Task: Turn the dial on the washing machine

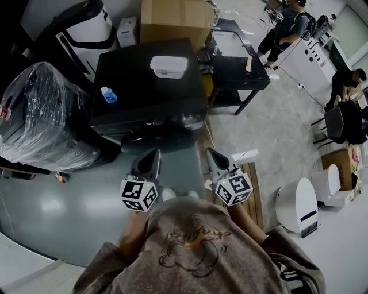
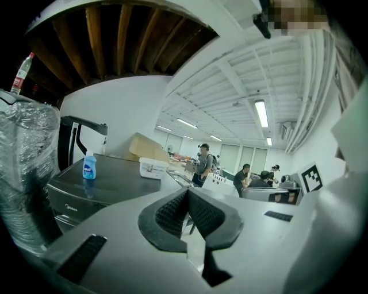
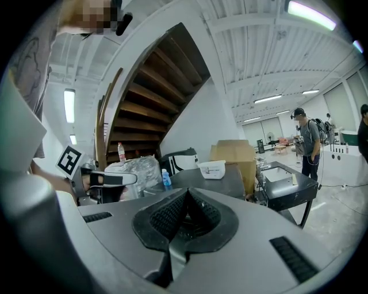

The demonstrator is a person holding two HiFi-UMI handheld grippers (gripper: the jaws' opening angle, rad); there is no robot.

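Observation:
The black washing machine (image 1: pixel 144 80) stands in front of me, its control strip (image 1: pixel 150 122) facing me; I cannot make out the dial clearly on it. A small blue bottle (image 1: pixel 108 95) and a white box (image 1: pixel 168 66) rest on its lid. My left gripper (image 1: pixel 150 156) and right gripper (image 1: pixel 211 153) hover side by side short of the machine's front, touching nothing. Both are shut and empty, the pads pressed together in the left gripper view (image 2: pixel 187 194) and the right gripper view (image 3: pixel 187 194). The machine (image 2: pixel 103 186) lies ahead to the left there, and its lid (image 3: pixel 213 182) lies straight ahead here.
A plastic-wrapped appliance (image 1: pixel 40 115) stands left of the machine, a cardboard box (image 1: pixel 175 17) behind it, and a black table (image 1: pixel 253 74) to its right. A wooden board (image 1: pixel 254 192) and a white round device (image 1: pixel 299 204) sit on the floor at right. People stand and sit at the back right.

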